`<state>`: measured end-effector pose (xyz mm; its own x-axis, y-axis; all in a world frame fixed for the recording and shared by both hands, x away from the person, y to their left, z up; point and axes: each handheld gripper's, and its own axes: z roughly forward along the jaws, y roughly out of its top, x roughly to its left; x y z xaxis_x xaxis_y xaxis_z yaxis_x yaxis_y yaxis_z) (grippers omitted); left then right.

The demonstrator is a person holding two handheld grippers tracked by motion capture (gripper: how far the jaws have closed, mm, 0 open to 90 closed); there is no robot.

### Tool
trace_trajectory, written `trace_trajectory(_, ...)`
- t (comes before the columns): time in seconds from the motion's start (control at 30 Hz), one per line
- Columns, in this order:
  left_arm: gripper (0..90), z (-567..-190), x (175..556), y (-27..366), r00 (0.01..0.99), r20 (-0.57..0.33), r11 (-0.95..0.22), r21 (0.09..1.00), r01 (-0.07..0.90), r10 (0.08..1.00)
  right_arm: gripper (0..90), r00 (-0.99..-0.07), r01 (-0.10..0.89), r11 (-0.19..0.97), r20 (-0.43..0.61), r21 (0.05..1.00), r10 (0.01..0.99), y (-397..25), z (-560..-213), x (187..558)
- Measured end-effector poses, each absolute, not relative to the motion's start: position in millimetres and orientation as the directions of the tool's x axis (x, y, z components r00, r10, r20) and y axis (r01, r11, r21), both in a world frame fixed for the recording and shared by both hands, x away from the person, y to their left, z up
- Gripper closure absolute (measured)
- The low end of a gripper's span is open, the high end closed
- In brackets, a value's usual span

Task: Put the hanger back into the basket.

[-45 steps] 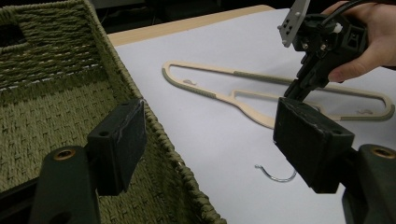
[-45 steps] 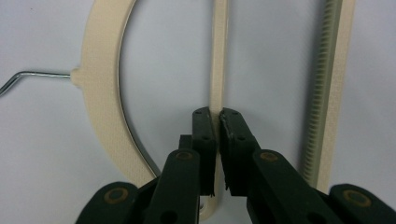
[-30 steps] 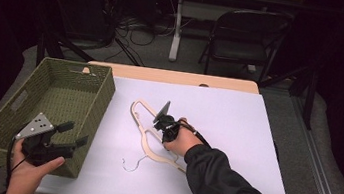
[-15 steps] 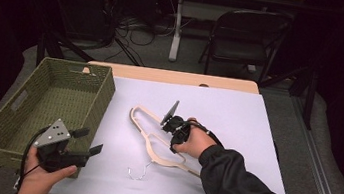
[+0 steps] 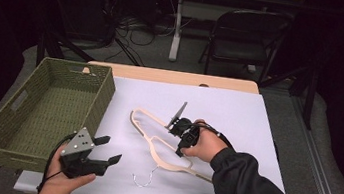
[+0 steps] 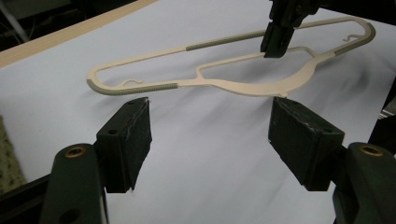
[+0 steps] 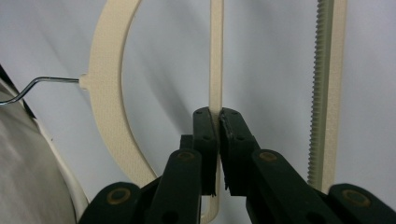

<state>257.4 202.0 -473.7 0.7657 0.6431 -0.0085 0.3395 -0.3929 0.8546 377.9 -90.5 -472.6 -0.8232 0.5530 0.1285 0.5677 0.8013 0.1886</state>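
Observation:
A cream hanger (image 5: pixel 164 162) with a wire hook (image 5: pixel 141 179) lies on the white table cover. My right gripper (image 5: pixel 178 134) is shut on the hanger's thin inner bar (image 7: pixel 215 56), between the curved shoulder (image 7: pixel 105 79) and the ribbed bar (image 7: pixel 324 70). My left gripper (image 5: pixel 110 149) is held open near the table's front left, its jaws pointing at the hanger (image 6: pixel 233 86) with nothing between them. The right gripper's jaws (image 6: pixel 278 39) clamp the hanger from above in the left gripper view.
A green woven basket (image 5: pixel 105 93) stands at the table's left, right beside my left hand. The table's wooden far edge (image 5: pixel 172 77) shows beyond the cover. A folding chair (image 5: pixel 248 36) and cables are on the floor behind.
My left gripper has moved right, away from the basket's front corner toward the hanger. The right gripper has shifted slightly right and nearer with the hanger.

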Motion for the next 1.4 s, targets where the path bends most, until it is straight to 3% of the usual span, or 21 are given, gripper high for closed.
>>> trace_trajectory(0.47, 30.3, -497, 276, 167, 0.796, 0.065, -0.474, 0.831, 0.290, 0.602, 85.6, -0.841, 0.541, 0.814, 0.115, 0.211, 0.529, -104, -463, 364)
trace_trajectory(0.7, 30.0, -504, 282, 148, 0.812, 0.144, -0.538, 0.810, 0.232, 0.566, 85.5, -0.848, 0.529, 0.821, 0.116, 0.216, 0.516, -103, -461, 360)
trace_trajectory(1.4, 26.2, -515, 288, 131, 0.815, 0.288, -0.660, 0.737, 0.146, 0.502, 85.5, -0.860, 0.511, 0.828, 0.127, 0.233, 0.495, -96, -462, 356)
